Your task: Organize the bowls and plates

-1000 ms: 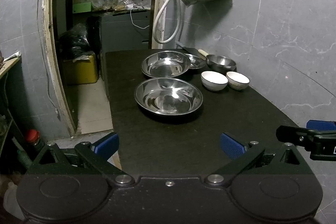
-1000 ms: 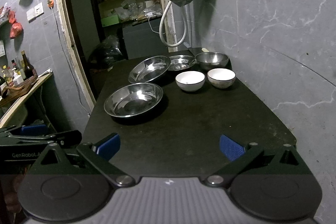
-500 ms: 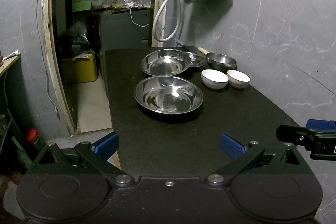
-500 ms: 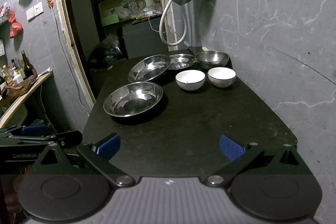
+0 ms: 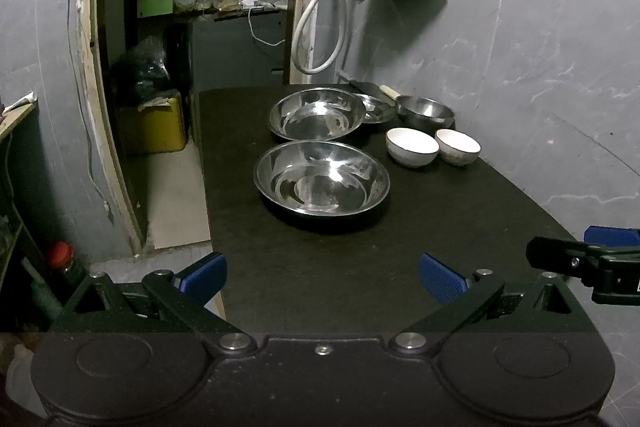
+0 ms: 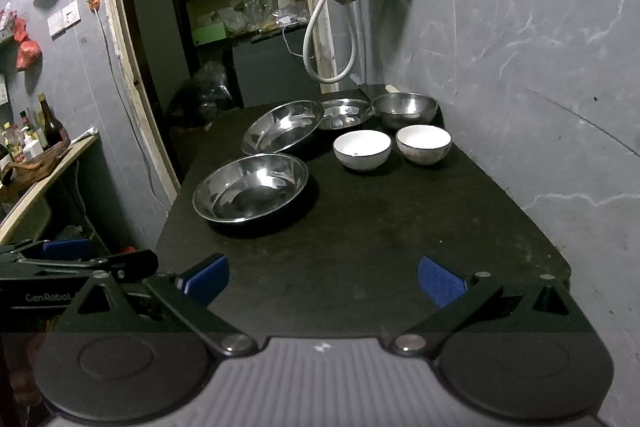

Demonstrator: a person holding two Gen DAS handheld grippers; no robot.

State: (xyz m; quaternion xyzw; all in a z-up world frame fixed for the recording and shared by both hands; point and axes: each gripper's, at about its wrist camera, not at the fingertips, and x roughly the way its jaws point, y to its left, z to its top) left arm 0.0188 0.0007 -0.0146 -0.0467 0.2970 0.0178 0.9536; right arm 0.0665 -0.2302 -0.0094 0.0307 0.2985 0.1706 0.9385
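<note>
so far nothing is picked up: i judge this is the start, both tools held back at the near edge of the dark table [image 5: 320, 267] while i choose a first dish. my left gripper [image 5: 322, 277] has its jaws spread wide and empty, and straight ahead of it sits the nearest steel plate [image 5: 322, 179], alone near the table's left side. behind that is a second steel plate [image 5: 316, 115], which in the right view looks tilted, its rim seeming to rest on a small steel dish [image 6: 345, 113]. further right, a steel bowl [image 6: 405, 109] stands by the wall, and in front of it two white bowls [image 6: 362, 149] [image 6: 424, 143] sit just beside each other. my right gripper [image 6: 323, 281] is likewise released, holding nothing. next, i think, the left tool should reach forward and pinch the near plate's rim, a thin, slick edge needing a square bite, then stack it with its twin.
</note>
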